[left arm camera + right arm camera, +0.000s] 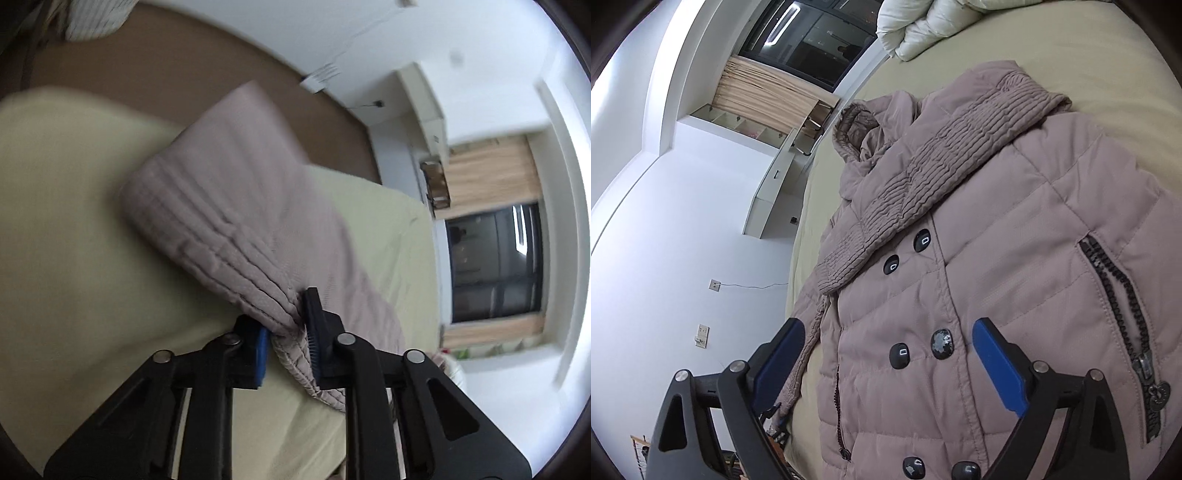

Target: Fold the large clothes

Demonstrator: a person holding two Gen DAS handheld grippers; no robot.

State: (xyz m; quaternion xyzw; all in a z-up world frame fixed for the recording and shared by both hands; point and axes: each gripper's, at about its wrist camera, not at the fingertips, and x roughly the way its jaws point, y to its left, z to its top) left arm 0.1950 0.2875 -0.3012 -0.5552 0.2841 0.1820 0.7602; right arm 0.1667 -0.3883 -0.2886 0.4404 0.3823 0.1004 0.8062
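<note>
A mauve quilted jacket (1015, 229) lies front-up on a pale yellow-green bed sheet (1071, 44), its dark buttons (940, 344) fastened. One ribbed sleeve (934, 155) is laid across the chest. My right gripper (888, 328) hovers just above the button row, jaws wide open with nothing between the blue pads. In the left wrist view the other sleeve (236, 206) stretches away over the sheet (74, 221). My left gripper (286, 317) is shut on that sleeve's ribbed cuff end, and the stitched edge hangs out below the pads.
A white puffy duvet (923, 26) is bunched at the far end of the bed. A black zip pocket (1119, 306) runs down the jacket's right side. White cabinets (775, 177) and a dark window (495, 258) stand beyond the bed edge. Brown floor (184, 62) lies past it.
</note>
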